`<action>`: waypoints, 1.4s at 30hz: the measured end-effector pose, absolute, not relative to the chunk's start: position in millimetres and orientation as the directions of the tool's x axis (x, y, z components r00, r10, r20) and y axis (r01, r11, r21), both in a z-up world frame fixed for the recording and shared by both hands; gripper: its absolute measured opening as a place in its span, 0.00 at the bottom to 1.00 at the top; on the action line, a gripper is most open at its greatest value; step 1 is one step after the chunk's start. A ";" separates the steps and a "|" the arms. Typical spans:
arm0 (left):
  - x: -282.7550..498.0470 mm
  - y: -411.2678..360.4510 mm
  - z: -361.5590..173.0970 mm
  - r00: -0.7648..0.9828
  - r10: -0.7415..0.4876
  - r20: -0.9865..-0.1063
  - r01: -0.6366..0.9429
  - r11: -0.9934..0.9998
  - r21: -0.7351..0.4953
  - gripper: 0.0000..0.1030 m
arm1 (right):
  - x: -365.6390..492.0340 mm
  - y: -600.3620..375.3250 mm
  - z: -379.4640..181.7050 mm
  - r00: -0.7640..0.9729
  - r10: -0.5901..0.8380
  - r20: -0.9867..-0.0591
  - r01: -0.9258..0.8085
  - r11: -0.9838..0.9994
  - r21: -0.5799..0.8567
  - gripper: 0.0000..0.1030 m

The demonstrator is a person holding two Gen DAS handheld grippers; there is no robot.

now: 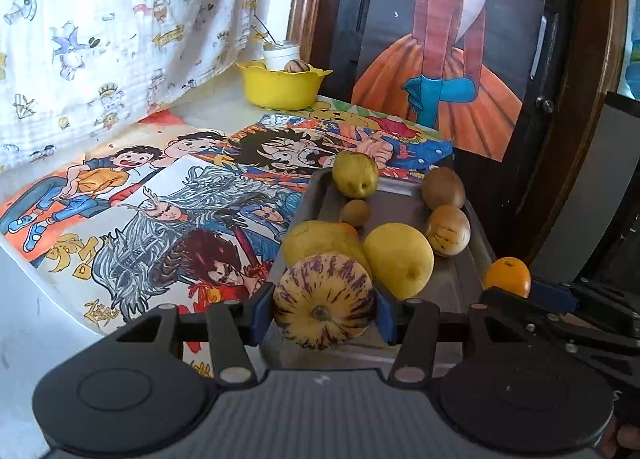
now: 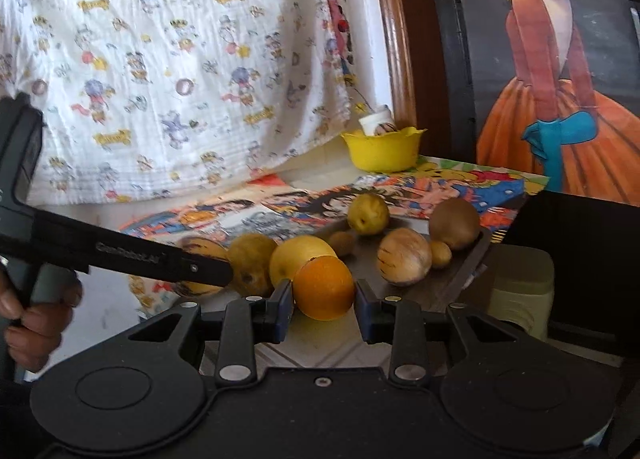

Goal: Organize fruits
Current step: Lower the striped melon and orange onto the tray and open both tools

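Left wrist view: left gripper [image 1: 322, 313] clamped on striped melon [image 1: 324, 303], right gripper [image 2: 322, 305] on orange [image 2: 324, 287].

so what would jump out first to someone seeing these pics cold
Each gripper is closed on a fruit: the left gripper holds a purple-striped yellow melon, and the right gripper holds an orange. Behind them a dark tray carries a cluster of yellow and brown fruits. It sits on bright cartoon posters, with a yellow bowl at the far end.
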State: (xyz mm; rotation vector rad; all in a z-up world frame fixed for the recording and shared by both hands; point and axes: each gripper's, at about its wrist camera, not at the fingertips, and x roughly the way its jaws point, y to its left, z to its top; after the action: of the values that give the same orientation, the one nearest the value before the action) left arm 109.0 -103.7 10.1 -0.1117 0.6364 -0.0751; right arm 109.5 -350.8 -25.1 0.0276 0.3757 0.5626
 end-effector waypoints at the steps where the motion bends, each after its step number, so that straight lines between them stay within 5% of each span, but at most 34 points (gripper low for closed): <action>1: 108.7 -104.8 9.7 0.800 -0.106 -0.590 0.038 0.991 -0.126 0.54 | 109.3 -350.1 -26.4 0.786 0.514 -0.345 -0.507 0.854 0.118 0.34; 42: 105.7 -116.1 -5.8 0.762 -0.140 -0.632 0.078 0.989 -0.124 0.55 | 119.8 -346.2 -39.0 0.803 0.405 -0.437 -0.423 0.904 0.061 0.37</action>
State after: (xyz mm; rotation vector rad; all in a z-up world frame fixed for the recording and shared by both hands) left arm 105.7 -116.1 -5.8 -0.0924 0.6940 -0.1186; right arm 119.8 -346.2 -39.0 -0.0400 0.4587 0.4433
